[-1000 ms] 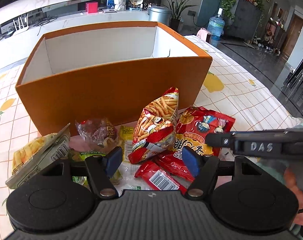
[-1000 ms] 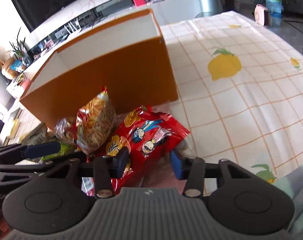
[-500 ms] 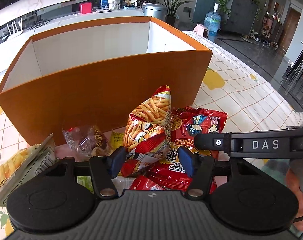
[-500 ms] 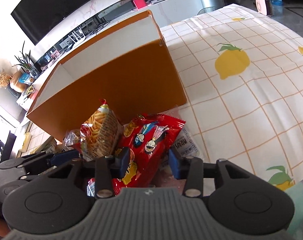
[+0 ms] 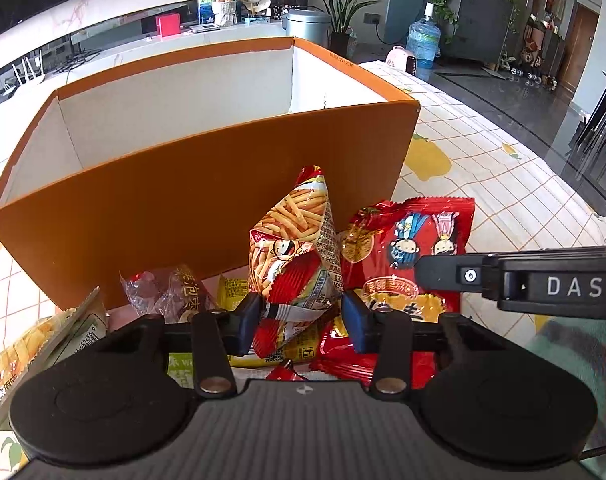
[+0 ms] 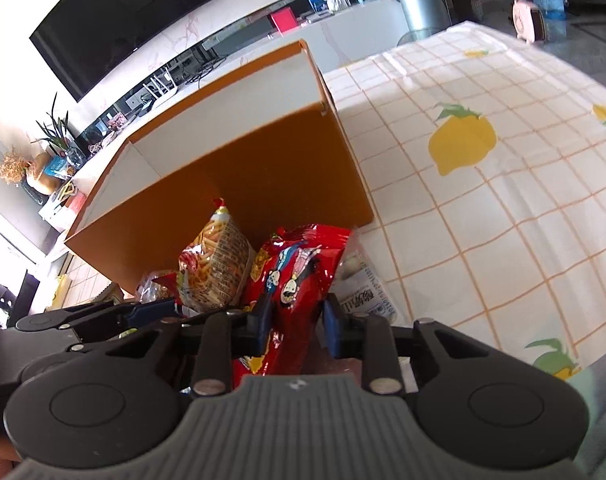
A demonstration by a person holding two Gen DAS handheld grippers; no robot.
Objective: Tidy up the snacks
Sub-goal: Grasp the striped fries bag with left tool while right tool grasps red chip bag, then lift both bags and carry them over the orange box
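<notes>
Bright living room behind, with a dark wall-mounted television (image 6: 123, 12) and a long white counter (image 5: 135, 46). Up front, white tablecloth with orange grid lines and yellow lemon prints (image 6: 503, 200), spread wide to the right. On it, big open orange cardboard box with white inner walls (image 5: 207, 184), standing just behind the snack pile. Against its near wall, red foil packet with two cartoon children (image 5: 419, 236), leaning and propped up on the heap. Beside it on the left, red-and-yellow bag printed with fries (image 5: 293, 240), upright, corner pointing up. Further left, crinkled clear wrapper with brown contents (image 5: 163, 290), then a yellow chip pouch with a barcode (image 5: 51, 332) at the edge. Under the pile, flat yellow sachet (image 5: 233, 288) peeking out.

Left gripper (image 5: 301, 314): blue pads pressed on either side of the fries bag's lower end, clamped on. Right gripper (image 6: 295, 320): blue fingers pinching the cartoon packet's lower part, closed on it. Both grippers side by side, low over the pile.
</notes>
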